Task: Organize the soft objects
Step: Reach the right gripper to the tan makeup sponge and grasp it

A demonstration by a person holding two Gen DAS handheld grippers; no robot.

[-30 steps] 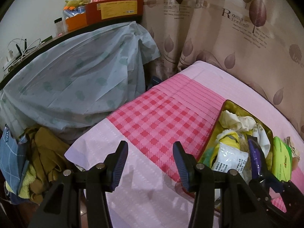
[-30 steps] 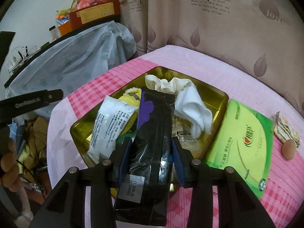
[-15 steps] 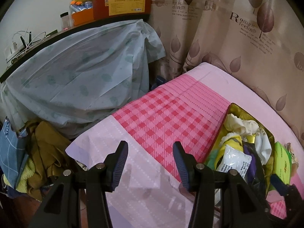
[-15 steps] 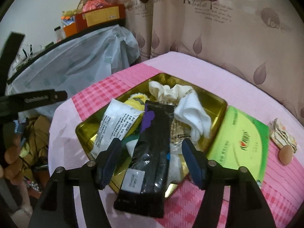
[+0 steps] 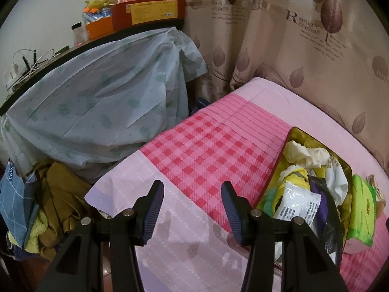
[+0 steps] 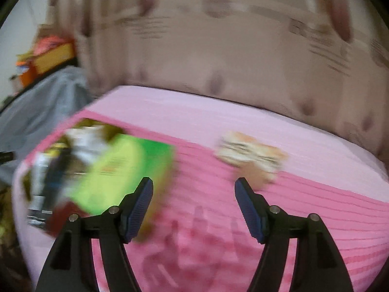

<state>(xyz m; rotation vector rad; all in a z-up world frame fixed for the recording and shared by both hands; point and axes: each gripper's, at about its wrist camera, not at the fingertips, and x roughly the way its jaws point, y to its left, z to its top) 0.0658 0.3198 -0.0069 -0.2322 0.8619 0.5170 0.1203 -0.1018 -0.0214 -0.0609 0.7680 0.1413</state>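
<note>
Curtain point(image 5: 304, 56) reads "Romantic Feeling"; left jaws spread empty, right jaws opening, empty.

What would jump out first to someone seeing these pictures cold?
Probably the gold tray at the right of the left wrist view, heaped with cloths and packets on the pink checked bedcover. Next, the bright green packet, lying just beside the tray in the blurred right wrist view. The right gripper hangs over bare cover with nothing between its opening jaws.
</note>
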